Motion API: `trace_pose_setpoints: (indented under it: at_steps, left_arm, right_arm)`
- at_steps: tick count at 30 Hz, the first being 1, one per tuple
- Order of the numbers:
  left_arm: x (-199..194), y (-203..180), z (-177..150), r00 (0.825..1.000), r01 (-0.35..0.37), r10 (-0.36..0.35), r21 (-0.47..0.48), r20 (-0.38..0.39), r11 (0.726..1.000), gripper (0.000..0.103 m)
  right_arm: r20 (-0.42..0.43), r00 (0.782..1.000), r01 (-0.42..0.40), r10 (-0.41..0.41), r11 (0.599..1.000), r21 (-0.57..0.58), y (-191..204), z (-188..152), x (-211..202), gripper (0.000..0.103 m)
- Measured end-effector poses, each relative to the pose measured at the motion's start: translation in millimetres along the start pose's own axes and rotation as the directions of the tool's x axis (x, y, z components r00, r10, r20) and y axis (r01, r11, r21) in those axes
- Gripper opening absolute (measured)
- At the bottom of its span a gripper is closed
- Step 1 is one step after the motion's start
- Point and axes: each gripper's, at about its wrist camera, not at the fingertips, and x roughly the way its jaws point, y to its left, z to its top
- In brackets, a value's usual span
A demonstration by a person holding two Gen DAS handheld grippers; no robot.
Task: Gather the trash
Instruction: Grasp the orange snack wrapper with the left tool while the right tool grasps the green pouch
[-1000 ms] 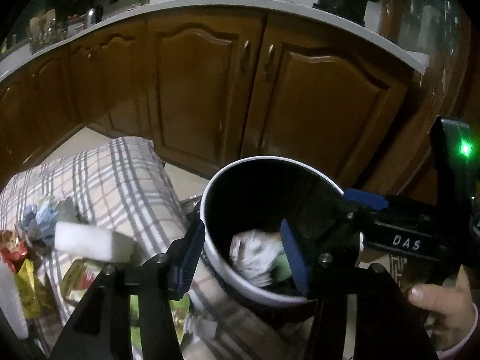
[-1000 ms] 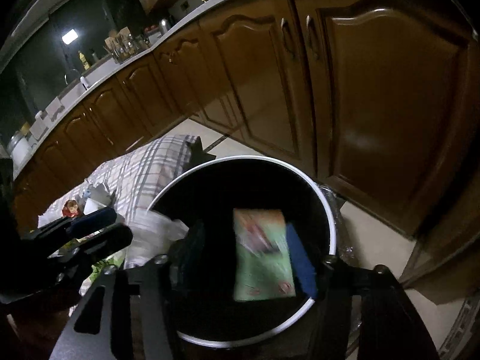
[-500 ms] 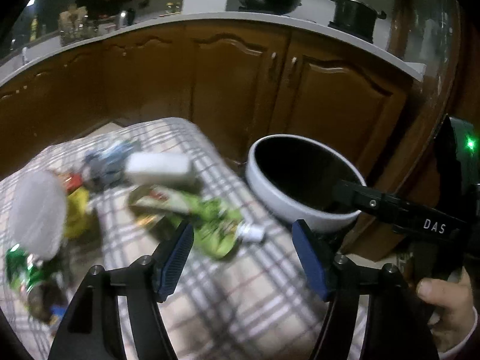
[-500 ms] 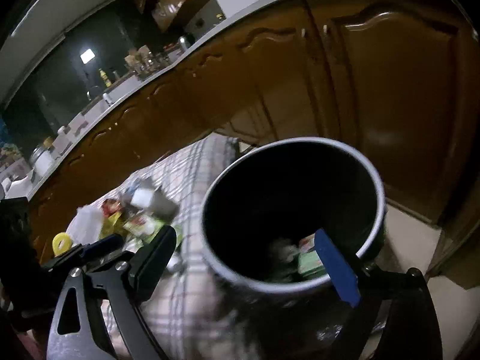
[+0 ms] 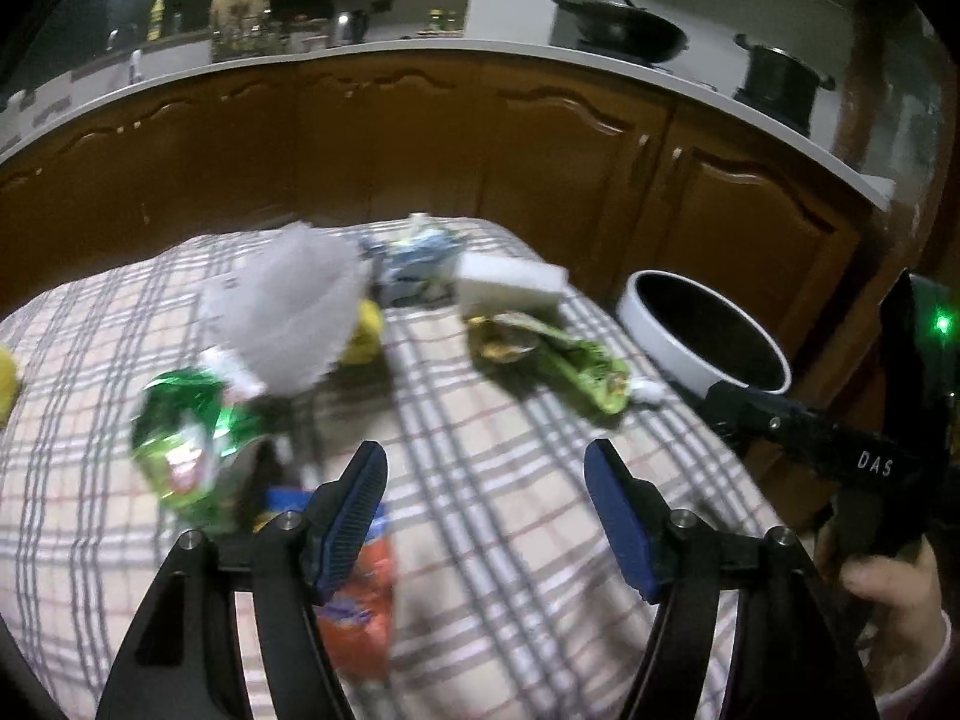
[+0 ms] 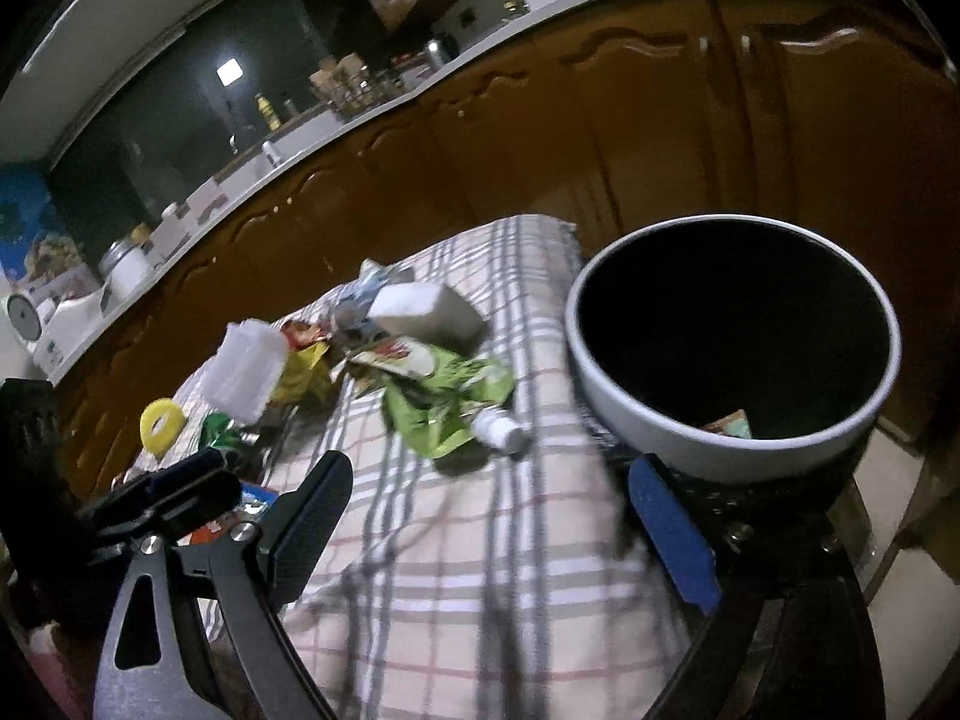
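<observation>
Beside the bin [image 6: 729, 444], wrappers [image 5: 558, 360] litter the cloth [image 5: 510, 510]; both tongs [image 5: 486, 516] [image 6: 486, 534] released

The room is lying dim, a ceiling lamp [image 6: 230, 71] glowing far off. Motion blur is smearing the trash on the checked cloth [image 5: 498, 480], and the cabinets [image 5: 540, 168] are bending at the dark fisheye edges.

Both grippers are wide open, nothing between the fingers. Left gripper [image 5: 486, 510] points forward and slightly down, right gripper [image 6: 492, 516] sits beside it (bare hand [image 5: 894, 588] on its handle).
</observation>
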Motion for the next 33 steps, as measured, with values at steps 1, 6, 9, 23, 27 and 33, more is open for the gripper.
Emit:
trace_pose_setpoints:
  at_steps: [1, 6, 9, 23, 27, 33]
  left_arm:
    - [-4, 5, -2, 1.000, -0.010, 0.010, -0.008, 0.000, 1.000, 0.068]
    - [-20, 25, -6, 0.999, -0.045, 0.045, -0.053, -0.009, 0.998, 0.068]
    - [-31, 38, -7, 0.998, -0.066, 0.066, -0.086, -0.004, 0.994, 0.074]
    - [3, 55, -15, 0.987, -0.119, 0.102, -0.129, -0.127, 0.984, 0.075]
    - [20, 47, -15, 0.982, -0.117, 0.104, -0.081, -0.155, 0.990, 0.052]
    - [26, 39, -14, 0.987, -0.070, 0.062, -0.052, -0.149, 0.996, 0.011]
  right_arm:
    - [-0.001, 1.000, -0.001, 0.001, 1.000, -0.011, 3, -1, 1, 0.095]
    - [-0.012, 1.000, -0.010, 0.009, 0.995, -0.095, 26, 4, 12, 0.095]
    - [-0.028, 1.000, -0.018, 0.014, 0.989, -0.145, 38, 9, 24, 0.094]
    - [-0.126, 0.990, 0.007, -0.062, 0.917, -0.399, 65, 25, 90, 0.088]
    - [-0.156, 0.983, 0.024, -0.102, 0.900, -0.435, 67, 23, 107, 0.072]
    - [-0.133, 0.987, 0.031, -0.092, 0.916, -0.400, 63, 27, 101, 0.022]
